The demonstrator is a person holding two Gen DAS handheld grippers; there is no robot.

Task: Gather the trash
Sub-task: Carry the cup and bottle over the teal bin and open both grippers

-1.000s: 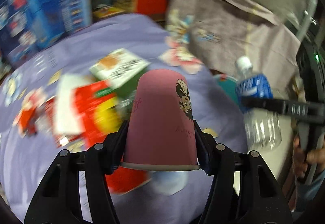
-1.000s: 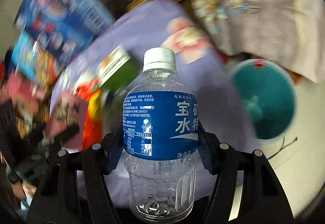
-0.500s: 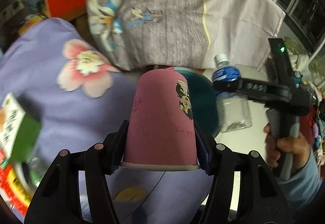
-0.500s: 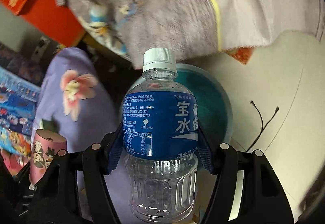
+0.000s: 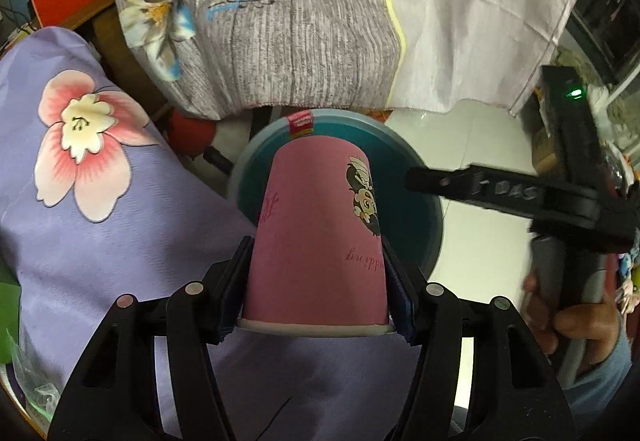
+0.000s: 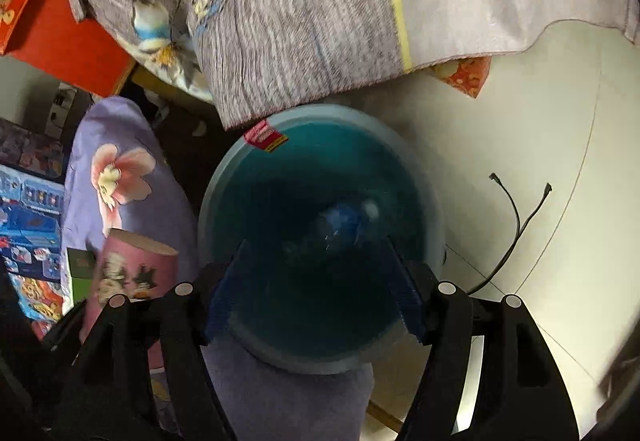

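Observation:
A pink paper cup [image 5: 316, 241] with a cartoon print is held upside down, and my left gripper [image 5: 316, 245] is shut on its sides near the rim. It hangs over the near edge of a round teal trash bin [image 5: 248, 177] on the floor. My right gripper [image 6: 316, 245] is above the bin's [image 6: 208, 201] mouth with its jaws opening and nothing between them. A blue-labelled plastic bottle [image 6: 344, 225] shows blurred deep inside the bin. In the left wrist view the right gripper [image 5: 440, 185] reaches in from the right. The pink cup [image 6: 132, 273] appears at the left of the right wrist view.
A purple flowered cloth [image 5: 80, 221] covers the surface left of the bin. A grey patterned sheet [image 5: 300, 21] hangs behind it. A person's hand [image 5: 568, 325] holds the right gripper. A black cable [image 6: 516, 225] lies on the pale tile floor [image 6: 520, 121]. A red box [image 6: 60, 33] stands at the upper left.
Both grippers swung from the littered purple cloth over to the teal bin. The right gripper let go of the bottle, which dropped into the bin. The left still holds the cup.

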